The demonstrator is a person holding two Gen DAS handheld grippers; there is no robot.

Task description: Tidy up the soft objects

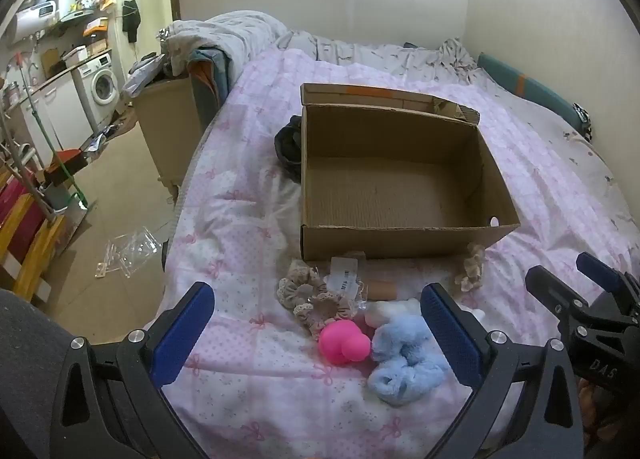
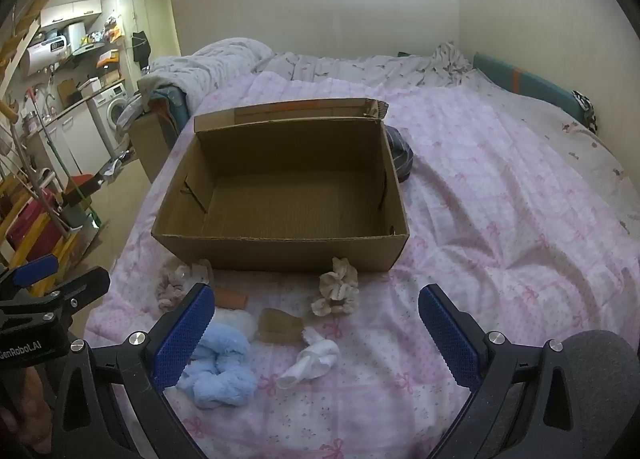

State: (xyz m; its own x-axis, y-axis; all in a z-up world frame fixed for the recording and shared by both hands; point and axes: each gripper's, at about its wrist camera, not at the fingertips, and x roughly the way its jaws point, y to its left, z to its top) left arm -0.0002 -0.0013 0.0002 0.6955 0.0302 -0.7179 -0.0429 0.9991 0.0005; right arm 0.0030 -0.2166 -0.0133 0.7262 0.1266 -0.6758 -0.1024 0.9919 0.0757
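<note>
An empty open cardboard box (image 1: 400,195) (image 2: 280,211) stands on the pink bedspread. In front of it lie soft items: a pink rubbery toy (image 1: 346,341), a fluffy blue scrunchie (image 1: 404,363) (image 2: 220,363), beige lace scrunchies (image 1: 316,299) (image 2: 174,283), another beige scrunchie (image 1: 472,267) (image 2: 336,287), a white sock (image 2: 312,361), a brown piece (image 2: 280,325) and a white fluffy item (image 1: 390,309). My left gripper (image 1: 316,335) is open above the pink toy and blue scrunchie. My right gripper (image 2: 314,333) is open above the sock.
A dark cloth bundle (image 1: 288,147) (image 2: 400,157) lies beside the box. Crumpled grey bedding (image 1: 240,35) is heaped at the bed's far end. The bed's left edge drops to a floor with clear plastic pieces (image 1: 128,251), a cabinet (image 1: 172,131) and a washing machine (image 1: 102,89).
</note>
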